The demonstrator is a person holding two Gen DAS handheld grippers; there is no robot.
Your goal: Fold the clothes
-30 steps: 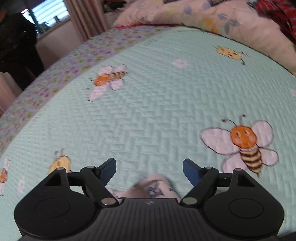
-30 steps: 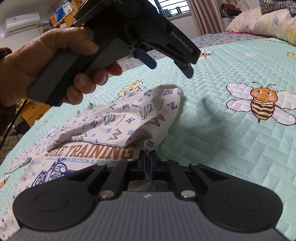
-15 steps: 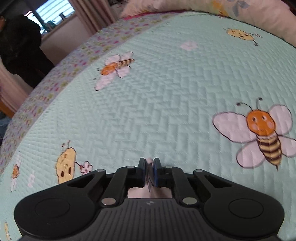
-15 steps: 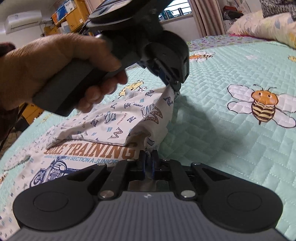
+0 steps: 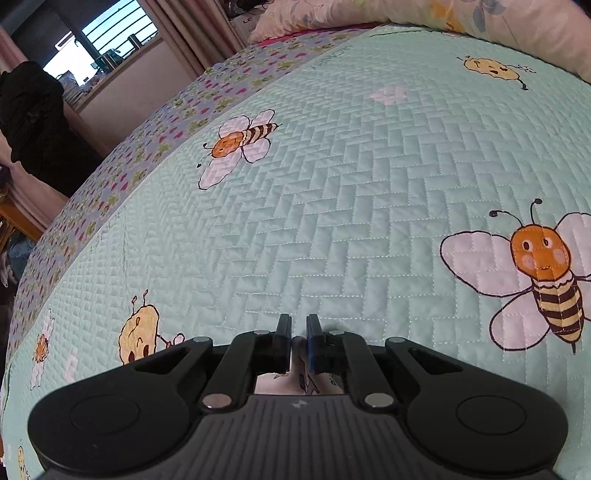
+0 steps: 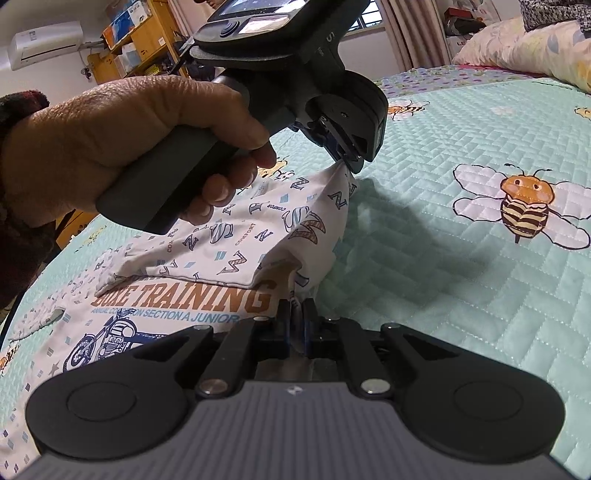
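A white T-shirt [image 6: 207, 258] printed with letters, a motorbike and orange "TRAINING" lettering lies on the mint quilted bedspread [image 6: 461, 258]. My left gripper [image 6: 349, 162], held by a hand [image 6: 122, 147], is shut on the shirt's far corner and pulls the cloth into a peak. In the left wrist view that gripper [image 5: 298, 328] shows only a sliver of white cloth [image 5: 299, 373] pinched between its fingers. My right gripper [image 6: 296, 314] is shut on the shirt's near edge, just below the orange lettering. The rest of the shirt spreads out to the left.
The bedspread carries bee prints [image 5: 535, 273] and a flowered border [image 5: 122, 177] along its far edge. Pillows [image 5: 424, 18] lie at the head of the bed. Wooden shelves [image 6: 140, 44] and an air conditioner [image 6: 44, 40] stand beyond the bed on the left.
My left gripper came down onto the shirt's far corner and went from wide open to shut on the cloth. The right gripper kept still, holding the near edge.
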